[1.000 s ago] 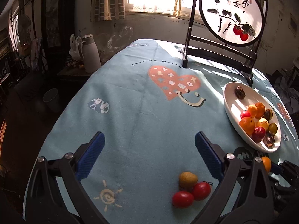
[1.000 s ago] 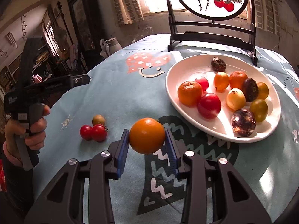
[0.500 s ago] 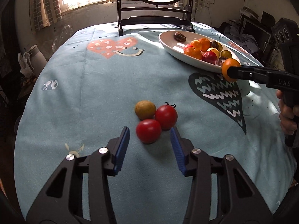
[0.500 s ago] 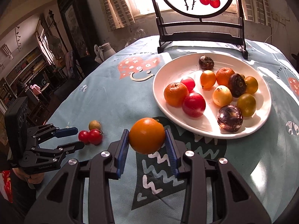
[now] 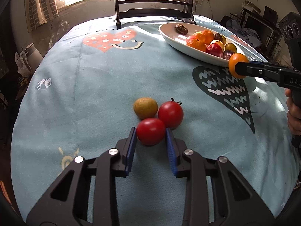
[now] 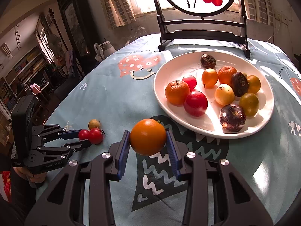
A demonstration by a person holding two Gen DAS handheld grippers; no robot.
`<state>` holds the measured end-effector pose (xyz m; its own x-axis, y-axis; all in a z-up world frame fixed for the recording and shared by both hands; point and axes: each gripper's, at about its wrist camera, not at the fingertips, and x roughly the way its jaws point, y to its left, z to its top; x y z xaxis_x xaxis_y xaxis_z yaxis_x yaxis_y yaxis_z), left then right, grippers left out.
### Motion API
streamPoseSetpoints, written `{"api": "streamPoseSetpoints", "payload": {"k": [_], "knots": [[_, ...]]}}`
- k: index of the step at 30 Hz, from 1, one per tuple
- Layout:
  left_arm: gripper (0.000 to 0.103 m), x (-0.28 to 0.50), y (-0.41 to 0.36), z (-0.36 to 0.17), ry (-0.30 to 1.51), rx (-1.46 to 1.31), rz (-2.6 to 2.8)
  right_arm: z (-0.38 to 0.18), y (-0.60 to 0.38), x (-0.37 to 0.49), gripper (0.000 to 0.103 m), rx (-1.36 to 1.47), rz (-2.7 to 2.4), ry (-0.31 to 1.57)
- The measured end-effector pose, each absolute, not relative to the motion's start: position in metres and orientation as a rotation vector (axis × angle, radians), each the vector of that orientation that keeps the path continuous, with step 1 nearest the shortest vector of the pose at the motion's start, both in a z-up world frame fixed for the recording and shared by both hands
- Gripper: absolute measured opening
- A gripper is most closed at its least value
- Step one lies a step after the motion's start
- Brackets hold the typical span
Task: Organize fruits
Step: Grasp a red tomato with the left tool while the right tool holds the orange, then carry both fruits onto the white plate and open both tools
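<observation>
My left gripper (image 5: 150,134) is shut on the near red tomato (image 5: 150,131), which rests on the blue tablecloth. A second red tomato (image 5: 170,114) and a small yellow-brown fruit (image 5: 145,108) touch it just beyond. My right gripper (image 6: 148,141) is shut on an orange fruit (image 6: 148,136) and holds it above the cloth, short of the white plate (image 6: 165,69). The plate holds several fruits. The right gripper and its orange fruit (image 5: 237,64) also show at the right of the left wrist view, near the plate's (image 5: 169,34) near end.
A black stand with a round painted panel (image 6: 202,35) stands on the table behind the plate. A white jug (image 6: 107,48) sits beyond the table's far left edge. Furniture lies beyond the table edges.
My left gripper has moved forward around the near red tomato and closed on it. My right gripper has carried the orange fruit a little closer to the plate.
</observation>
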<state>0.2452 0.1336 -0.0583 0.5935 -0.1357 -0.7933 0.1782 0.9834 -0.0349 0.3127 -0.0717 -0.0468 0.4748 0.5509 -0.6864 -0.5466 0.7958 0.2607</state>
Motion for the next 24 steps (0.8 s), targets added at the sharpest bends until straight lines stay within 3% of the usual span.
{"api": "streamPoseSetpoints", "payload": {"k": [16, 24], "knots": [[0.03, 0.221, 0.122, -0.03, 0.839, -0.072, -0.215, -0.036, -0.074, 0.308, 0.039, -0.003, 0.684, 0.784], [0.03, 0.287, 0.057, 0.013, 0.768, -0.075, -0.287, -0.019, -0.118, 0.335, 0.039, 0.101, 0.583, 0.638]]}}
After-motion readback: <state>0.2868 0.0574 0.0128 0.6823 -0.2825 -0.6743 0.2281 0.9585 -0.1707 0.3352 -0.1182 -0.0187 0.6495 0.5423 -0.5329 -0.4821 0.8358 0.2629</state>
